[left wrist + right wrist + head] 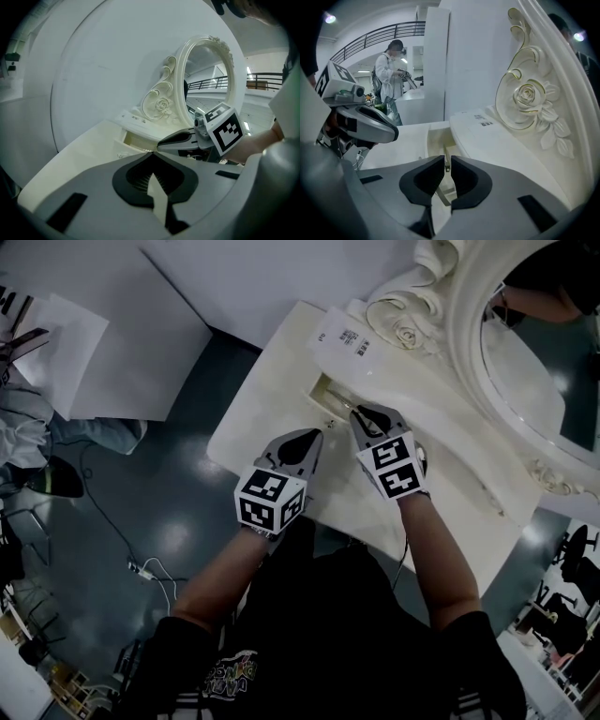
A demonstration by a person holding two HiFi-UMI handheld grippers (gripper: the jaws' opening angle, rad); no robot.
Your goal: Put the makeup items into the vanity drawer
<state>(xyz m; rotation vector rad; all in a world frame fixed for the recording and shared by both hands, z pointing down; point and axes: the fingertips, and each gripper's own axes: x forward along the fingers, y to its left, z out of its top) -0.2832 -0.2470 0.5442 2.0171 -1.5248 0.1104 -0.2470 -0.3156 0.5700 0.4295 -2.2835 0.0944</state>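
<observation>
Only overhead: both grippers sit side by side above the white vanity top (pixel 272 381). The left gripper (pixel 314 437) is just short of the drawer (pixel 325 395) and the right gripper (pixel 358 414) is at its near end. Each carries a black-and-white marker cube (pixel 270 498). A glossy grey-green floor (pixel 159 484) lies beyond the table edge.
Only in the left gripper view: the drawer (pixel 133 140) shows as a shallow cream box standing out from under the raised shelf. The right gripper (pixel 161 143) reaches in from the right, just beside it.
Only in the right gripper view: a person (pixel 391 70) stands far behind by a railing. The left gripper (pixel 393 133) is at the left, apart from the drawer (pixel 433 136).
Left gripper (pixel 151 153): its tips are pressed together with nothing between them. The drawer is ahead and slightly left, untouched.
Right gripper (pixel 446 161): its jaws are drawn in to a narrow slit, pinching a thin strip (pixel 444 152) at the drawer's edge. Whether that strip is a handle or part of the wall cannot be told.
Drawer: open, in the raised shelf below the mirror frame (pixel 464 343), just in front of both grippers.
Materials: the vanity is smooth, matte cream-white. The oval frame is moulded, with a carved rose (pixel 527 96) and gilt-edged scrolls. The jaws are grey plastic with dark ribbed pads.
</observation>
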